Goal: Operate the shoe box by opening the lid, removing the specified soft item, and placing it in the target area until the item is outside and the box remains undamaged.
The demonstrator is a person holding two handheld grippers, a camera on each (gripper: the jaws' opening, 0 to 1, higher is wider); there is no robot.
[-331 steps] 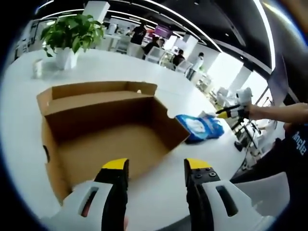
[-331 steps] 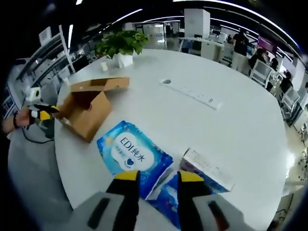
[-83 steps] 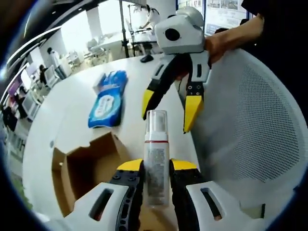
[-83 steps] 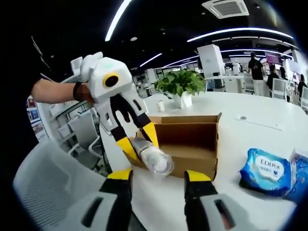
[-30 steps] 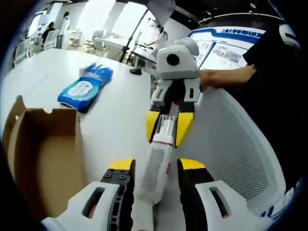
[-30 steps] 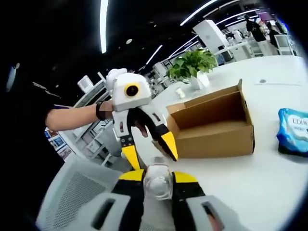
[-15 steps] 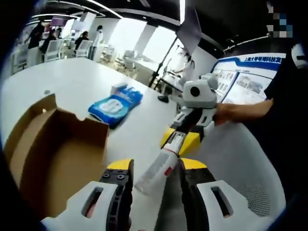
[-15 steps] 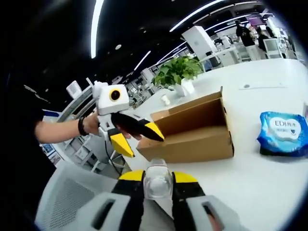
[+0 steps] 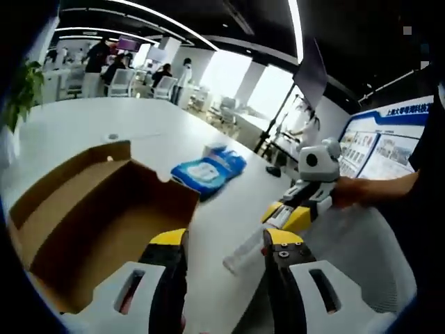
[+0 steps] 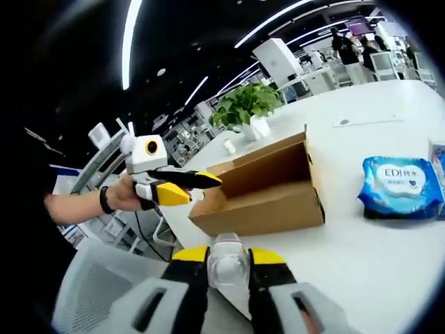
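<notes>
Now the right gripper (image 10: 229, 259) pinches the clear bottle (image 10: 228, 261) between its yellow-tipped jaws, base toward its own camera. From the left gripper view, that bottle (image 9: 259, 242) slants off past the right jaw. The left gripper (image 9: 226, 243) stands spread, nothing between its jaws. Ahead and left of it sits the open cardboard box (image 9: 97, 216); beyond, the blue wipes pack (image 9: 208, 169) lies on the white table (image 9: 83, 125).
</notes>
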